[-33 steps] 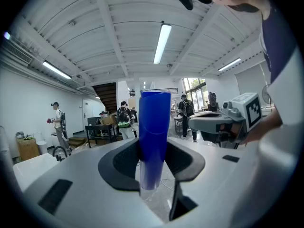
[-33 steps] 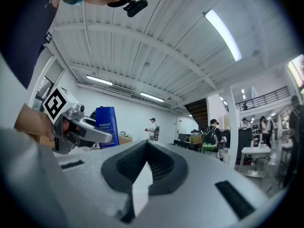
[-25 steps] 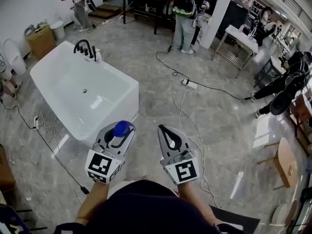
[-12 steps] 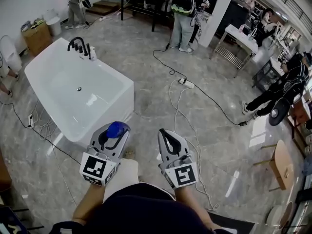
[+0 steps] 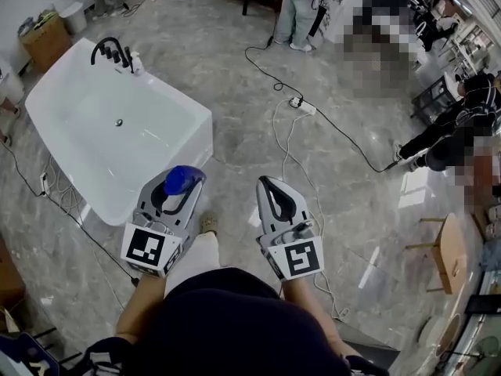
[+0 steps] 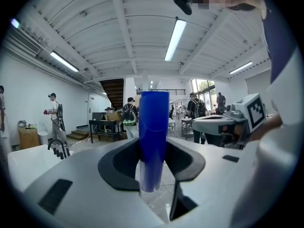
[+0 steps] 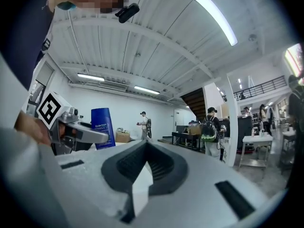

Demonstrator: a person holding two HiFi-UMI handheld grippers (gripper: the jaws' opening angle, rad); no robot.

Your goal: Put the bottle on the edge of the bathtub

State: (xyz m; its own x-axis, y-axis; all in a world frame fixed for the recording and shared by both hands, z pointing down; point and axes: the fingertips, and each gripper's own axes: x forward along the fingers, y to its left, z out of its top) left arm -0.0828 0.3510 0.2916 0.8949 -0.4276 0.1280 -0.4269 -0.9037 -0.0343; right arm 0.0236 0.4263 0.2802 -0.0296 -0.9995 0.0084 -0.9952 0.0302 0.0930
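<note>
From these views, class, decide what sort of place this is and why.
Probably a workshop or test hall, not a home bathroom: a freestanding bathtub stands on open floor, a power strip lies on it, and people stand about.

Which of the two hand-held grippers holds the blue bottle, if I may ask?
The left hand-held gripper clamps the blue bottle; the right hand-held gripper is shut on nothing.

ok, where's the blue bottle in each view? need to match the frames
Head view: blue bottle lower left of centre, clamped in the left tool.
Left gripper view: bottle dead centre, upright between the jaws.
Right gripper view: bottle at left, beyond the left tool.
Shared landmark: person with green-trimmed backpack, at the top of the head view, just left of the bottle, right of centre.
</note>
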